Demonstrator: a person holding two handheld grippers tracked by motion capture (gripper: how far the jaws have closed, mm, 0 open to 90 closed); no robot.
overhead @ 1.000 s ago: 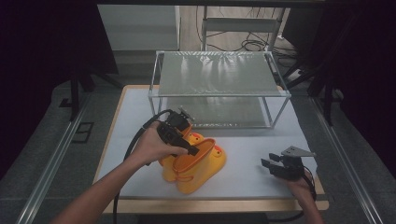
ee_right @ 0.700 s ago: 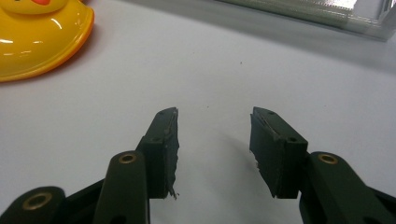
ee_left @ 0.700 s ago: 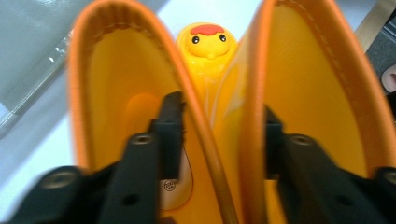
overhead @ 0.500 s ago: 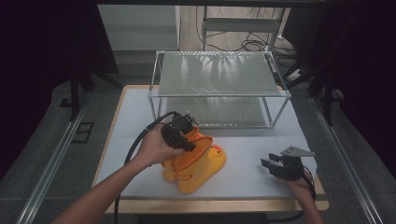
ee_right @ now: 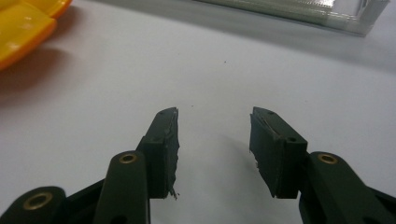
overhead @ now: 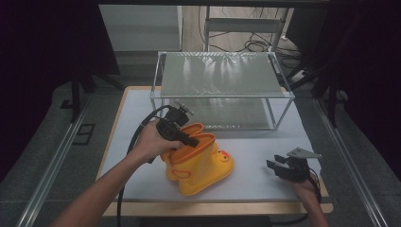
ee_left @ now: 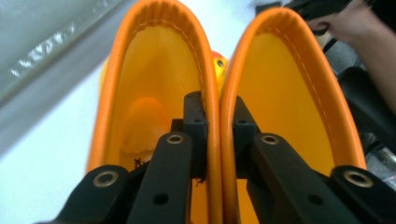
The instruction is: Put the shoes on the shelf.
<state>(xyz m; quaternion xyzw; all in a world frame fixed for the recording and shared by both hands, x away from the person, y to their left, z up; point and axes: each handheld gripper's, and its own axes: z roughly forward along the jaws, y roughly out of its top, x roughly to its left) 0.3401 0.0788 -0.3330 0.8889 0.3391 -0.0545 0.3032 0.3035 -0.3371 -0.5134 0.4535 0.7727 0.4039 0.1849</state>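
A pair of yellow rubber boots (overhead: 201, 168) with orange rims stands side by side on the white table top (overhead: 257, 149), toes toward the right. My left gripper (overhead: 191, 140) reaches into their openings from above. Its jaws have just been closing and are now shut on the two touching inner rims. In the left gripper view one jaw sits inside the left boot (ee_left: 149, 74) and the other inside the right boot (ee_left: 285, 84), with my left gripper (ee_left: 218, 121) pinching both orange edges together. My right gripper (overhead: 273, 166) rests low at the front right, open over bare table, as my right gripper (ee_right: 214, 126) view shows.
A metal-framed two-level rack (overhead: 222, 75) with mesh shelves stands across the back of the table. Its front edge (ee_right: 299, 16) lies well beyond my right gripper. A boot toe (ee_right: 23, 28) sits at the right gripper view's upper left. The left gripper's black cable (overhead: 137, 135) loops back past the wrist.
The left gripper's jaws have closed onto the boots' inner rims, and the hand has shifted slightly over the boots. The right gripper has kept still.
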